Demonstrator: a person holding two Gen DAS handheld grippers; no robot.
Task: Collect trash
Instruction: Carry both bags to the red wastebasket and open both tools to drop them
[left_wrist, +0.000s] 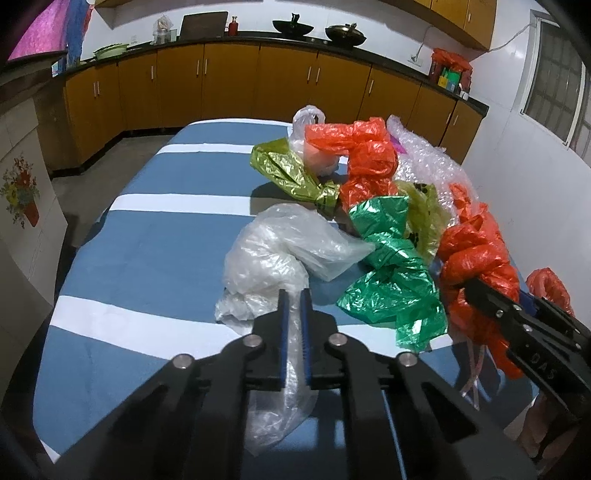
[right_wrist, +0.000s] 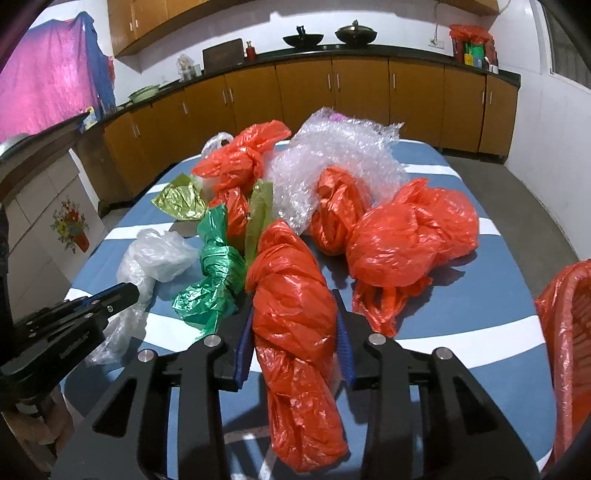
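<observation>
A heap of crumpled plastic bags lies on a table covered with a blue-and-white striped cloth (left_wrist: 147, 258), mostly toward its right side in the left wrist view. Nearest the left gripper (left_wrist: 293, 295) is a clear plastic bag (left_wrist: 273, 251); the gripper's two fingers are drawn close together and pinch a twisted tail of this bag between their blue pads, the rest of it spreading out ahead on the cloth.

The right gripper (right_wrist: 295, 314) has its fingers clamped on either side of a long knotted orange bag (right_wrist: 291, 295), which runs from the knot ahead of the fingertips back between the pads and down toward the camera. In the left wrist view the same orange bag (left_wrist: 476, 254) shows at the right edge with the right gripper's finger against it.

Just beside the orange bag, to its left, lies a shiny green bag (right_wrist: 214, 273) — touching the clear bag on its other side. Behind it are a pale yellow-green bag (right_wrist: 258, 214) and a metallic olive-gold bag (right_wrist: 181, 201). Further back sit another knotted orange bag (right_wrist: 240, 162), a mound of bubble wrap (right_wrist: 343, 147), and two more orange bags — a tall twisted one (right_wrist: 336, 210) and a big rounded one (right_wrist: 410, 236) to the right of the gripper. A red-orange basket lined with plastic (right_wrist: 569, 325) stands at the table's right edge.

Beyond the table runs a row of brown cabinets (right_wrist: 303, 92) under a dark counter bearing two woks (right_wrist: 356, 34), and a pink-and-blue cloth (right_wrist: 48, 85) hangs at the left.
</observation>
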